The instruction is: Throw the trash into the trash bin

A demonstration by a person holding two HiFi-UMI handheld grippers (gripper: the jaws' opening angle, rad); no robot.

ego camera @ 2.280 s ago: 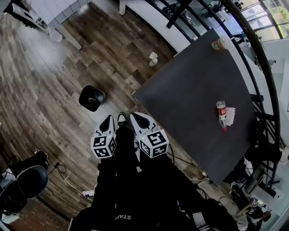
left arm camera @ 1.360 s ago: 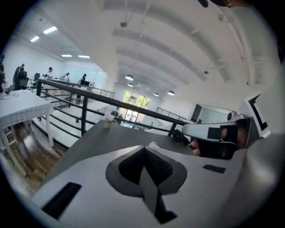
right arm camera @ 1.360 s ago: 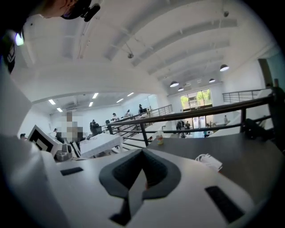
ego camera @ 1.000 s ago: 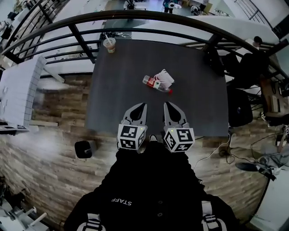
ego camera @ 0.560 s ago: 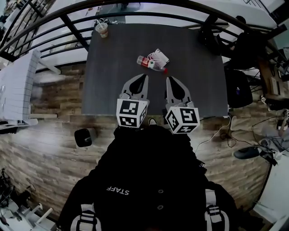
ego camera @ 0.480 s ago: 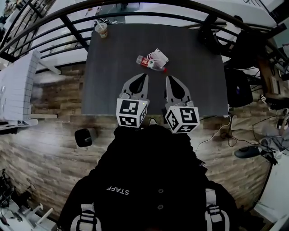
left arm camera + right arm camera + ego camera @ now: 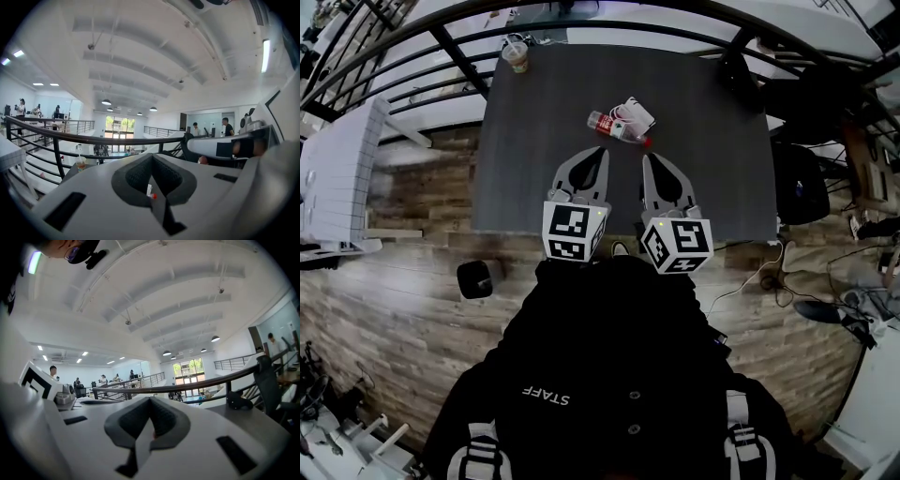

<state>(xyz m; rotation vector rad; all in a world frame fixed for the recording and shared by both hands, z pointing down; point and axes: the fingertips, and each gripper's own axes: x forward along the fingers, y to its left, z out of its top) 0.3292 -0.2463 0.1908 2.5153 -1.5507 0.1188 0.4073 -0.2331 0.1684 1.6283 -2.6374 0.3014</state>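
Fingers [image 7: 136,176] of left gripper [image 7: 601,153] pressed together, nothing held. Right gripper [image 7: 648,159] same: closed, empty. Both hover over near half of dark tabletop [image 7: 525,178], side by side.

Bottle [image 7: 617,129] on its side on tabletop, just ahead of tips. Long axis diagonal in head view: base far-left, red cap near-right (toward right gripper). Crumpled paper [image 7: 636,112] touching bottle's far side.

Cup [image 7: 517,54] upright at far-left corner. Black trash bin [image 7: 475,278] on wood floor [image 7: 403,309], left of person, well apart from bottle.
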